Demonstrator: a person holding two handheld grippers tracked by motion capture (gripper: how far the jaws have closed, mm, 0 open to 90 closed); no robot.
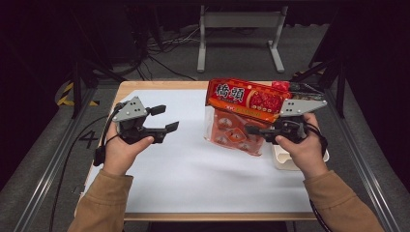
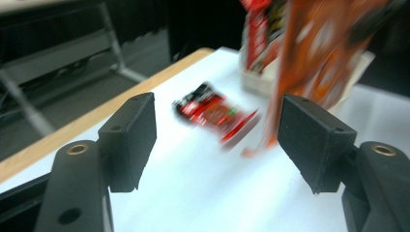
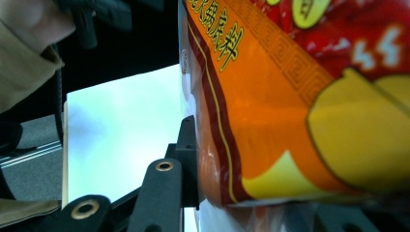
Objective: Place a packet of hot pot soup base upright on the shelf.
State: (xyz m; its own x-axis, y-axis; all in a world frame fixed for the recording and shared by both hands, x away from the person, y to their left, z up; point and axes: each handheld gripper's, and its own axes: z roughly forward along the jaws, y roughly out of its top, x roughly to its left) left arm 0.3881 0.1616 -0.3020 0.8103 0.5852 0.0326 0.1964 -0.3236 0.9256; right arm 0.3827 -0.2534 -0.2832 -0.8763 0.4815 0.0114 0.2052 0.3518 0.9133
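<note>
1. Orange snack bag (image 1: 241, 113): one large bag w/ red-orange printed top and clear lower part; several orange inner packets show through, count unclear. Held up off the table, right of centre, tilted.
2. White tray (image 1: 283, 159): one shallow container on the right edge of the table, near the right hand; in the left gripper view a red packet stands in it, other contents hidden by the bag.
3. Small red packet (image 2: 212, 112): one, lying flat on the white sheet (image 1: 193, 169), far side, apart from the tray; blurred.
4. Right gripper (image 1: 256, 131): jaws clamped on the snack bag's lower edge; the right gripper view shows a pad pressed against the wrapper.
5. Left gripper (image 1: 164, 118): jaws apart, nothing between them; held over the left part of the table, well apart from the bag.
6. Count: two grippers, one table (image 1: 145, 85).
</note>
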